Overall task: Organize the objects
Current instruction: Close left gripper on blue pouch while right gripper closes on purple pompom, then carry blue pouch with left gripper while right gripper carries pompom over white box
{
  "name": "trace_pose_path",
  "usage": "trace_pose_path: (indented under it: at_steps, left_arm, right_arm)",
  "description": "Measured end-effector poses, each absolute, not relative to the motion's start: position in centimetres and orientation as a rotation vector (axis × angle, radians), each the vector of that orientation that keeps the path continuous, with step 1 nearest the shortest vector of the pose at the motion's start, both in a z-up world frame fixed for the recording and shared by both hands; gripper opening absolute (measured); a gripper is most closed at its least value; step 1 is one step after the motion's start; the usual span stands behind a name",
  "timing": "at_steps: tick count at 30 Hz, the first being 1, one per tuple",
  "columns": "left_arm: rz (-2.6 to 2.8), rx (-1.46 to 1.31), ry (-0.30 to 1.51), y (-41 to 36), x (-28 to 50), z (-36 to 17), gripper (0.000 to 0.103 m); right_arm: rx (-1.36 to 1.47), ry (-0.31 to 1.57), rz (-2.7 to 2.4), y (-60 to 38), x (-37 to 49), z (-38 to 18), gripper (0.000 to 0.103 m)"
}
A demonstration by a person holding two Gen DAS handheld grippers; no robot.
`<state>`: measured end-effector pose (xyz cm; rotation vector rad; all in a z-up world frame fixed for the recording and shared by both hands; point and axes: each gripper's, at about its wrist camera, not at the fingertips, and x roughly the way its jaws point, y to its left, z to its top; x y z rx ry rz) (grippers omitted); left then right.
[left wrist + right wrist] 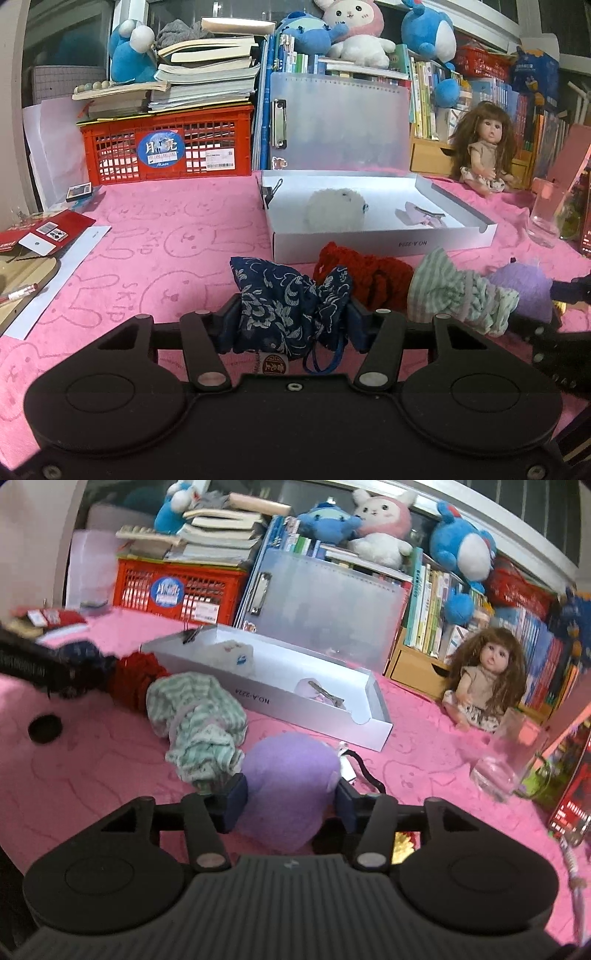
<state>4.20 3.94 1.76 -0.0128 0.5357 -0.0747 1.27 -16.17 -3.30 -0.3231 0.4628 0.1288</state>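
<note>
Jaws on both sides are gripping stuff right now: the left gripper is squeezing a dark blue floral-print cloth pouch, and the right gripper is pinching a fuzzy lilac plush ball between its blue pads. Both items are sitting low over the desk with the pink bunny-print towel. Lying in a row between them are a red knitted pouch and a green-and-white striped fabric bundle, touching each other. Just behind that row, a shallow white cardboard box is holding a white fluffy pompom and a pale bow hair clip.
</note>
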Motion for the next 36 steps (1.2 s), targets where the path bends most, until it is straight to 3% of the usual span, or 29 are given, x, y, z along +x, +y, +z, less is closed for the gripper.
trace_pose_path:
  at_steps: [4,6,9,23,36]
  left_arm:
    - [-0.078,-0.017,0.521,3.9,4.1,2.4,0.054]
    - [-0.077,-0.019,0.514,3.8,4.2,2.6,0.053]
    - [-0.075,-0.027,0.506,3.8,4.2,3.0,0.053]
    - [-0.101,-0.131,0.493,4.5,7.7,5.9,0.051]
    - [-0.141,-0.168,0.455,3.2,15.7,9.1,0.05]
  right_arm:
    - [-0.341,0.456,0.129,-15.9,1.3,-3.6,0.066]
    - [-0.326,0.457,0.137,-15.9,1.3,-3.4,0.05]
    - [-0.293,0.446,0.137,-16.2,1.0,-2.9,0.041]
    - [-0.049,0.414,0.147,-19.4,2.5,1.7,0.039]
    - [0.169,0.432,0.149,-22.7,10.7,5.6,0.039]
